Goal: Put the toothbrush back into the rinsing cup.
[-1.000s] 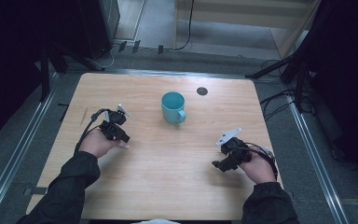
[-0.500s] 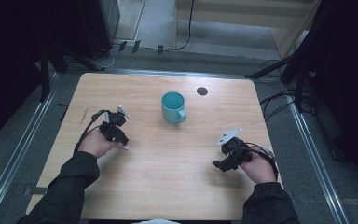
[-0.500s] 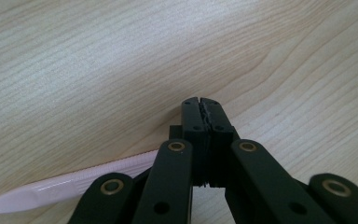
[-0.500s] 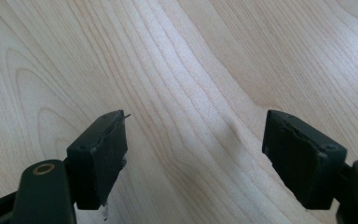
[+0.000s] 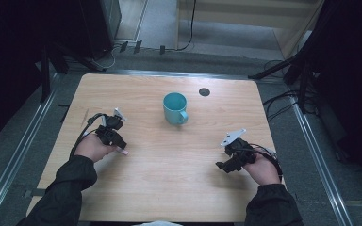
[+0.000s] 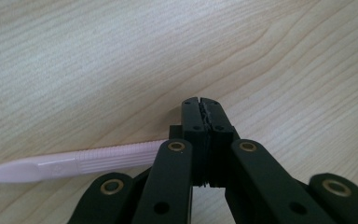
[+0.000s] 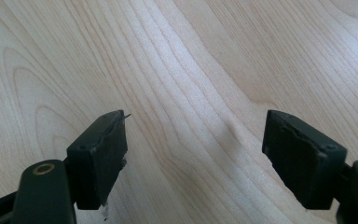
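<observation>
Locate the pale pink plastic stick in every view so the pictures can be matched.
High view: the pink stick pokes out just right of the left gripper, at the table's left.
Left gripper view: it lies across the lower left and runs behind the shut fingers.
Right gripper view: open fingers over bare wood.
Shared landmark: the light wooden table.

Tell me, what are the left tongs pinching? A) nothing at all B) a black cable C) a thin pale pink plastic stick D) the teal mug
C: in the left gripper view the left tongs are squeezed shut on a pale pink plastic stick that pokes out sideways over the wooden table, while the teal mug stands alone farther up the table.
</observation>
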The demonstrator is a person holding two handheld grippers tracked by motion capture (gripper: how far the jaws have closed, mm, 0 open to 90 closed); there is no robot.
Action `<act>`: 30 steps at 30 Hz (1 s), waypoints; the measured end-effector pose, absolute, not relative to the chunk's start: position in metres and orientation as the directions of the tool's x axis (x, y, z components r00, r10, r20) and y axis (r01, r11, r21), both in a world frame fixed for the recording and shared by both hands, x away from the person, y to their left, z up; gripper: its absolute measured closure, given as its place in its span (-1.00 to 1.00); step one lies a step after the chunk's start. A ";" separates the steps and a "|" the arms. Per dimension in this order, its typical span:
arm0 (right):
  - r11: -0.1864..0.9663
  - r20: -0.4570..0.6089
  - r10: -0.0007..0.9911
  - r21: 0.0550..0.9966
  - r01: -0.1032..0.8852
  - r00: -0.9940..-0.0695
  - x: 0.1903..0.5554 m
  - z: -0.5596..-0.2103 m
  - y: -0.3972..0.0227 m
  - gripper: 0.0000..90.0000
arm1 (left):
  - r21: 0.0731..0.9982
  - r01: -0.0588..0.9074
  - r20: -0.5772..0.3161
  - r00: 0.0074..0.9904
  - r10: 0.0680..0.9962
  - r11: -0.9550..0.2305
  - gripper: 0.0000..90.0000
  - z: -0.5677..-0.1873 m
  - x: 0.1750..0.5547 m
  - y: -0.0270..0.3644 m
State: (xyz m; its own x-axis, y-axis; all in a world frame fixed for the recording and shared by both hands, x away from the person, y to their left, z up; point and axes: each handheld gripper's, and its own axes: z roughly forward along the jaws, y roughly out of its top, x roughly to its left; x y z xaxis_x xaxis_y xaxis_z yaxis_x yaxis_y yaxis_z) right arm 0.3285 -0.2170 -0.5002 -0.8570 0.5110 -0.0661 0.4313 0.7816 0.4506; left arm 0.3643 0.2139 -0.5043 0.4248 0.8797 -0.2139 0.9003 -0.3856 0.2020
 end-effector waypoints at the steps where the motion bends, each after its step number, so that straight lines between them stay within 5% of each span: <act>1: 0.783 -0.067 0.510 0.450 0.430 -0.858 0.329 -0.500 -0.217 -0.51 | 0.195 0.902 -0.218 0.422 0.880 -0.385 0.98 -0.505 0.363 0.215; 30: 0.791 -0.076 0.494 0.454 0.411 -0.866 0.335 -0.498 -0.209 -0.51 | 0.165 0.917 -0.207 0.392 0.897 -0.362 0.97 -0.507 0.341 0.235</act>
State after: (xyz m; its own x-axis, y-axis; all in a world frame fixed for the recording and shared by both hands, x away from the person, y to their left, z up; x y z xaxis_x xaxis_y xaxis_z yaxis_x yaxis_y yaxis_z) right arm 0.3353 -0.2091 -0.4983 -0.8661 0.4940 -0.0763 0.4109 0.7906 0.4539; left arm 0.3415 0.2350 -0.5071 0.3916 0.8965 -0.2071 0.9172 -0.3624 0.1654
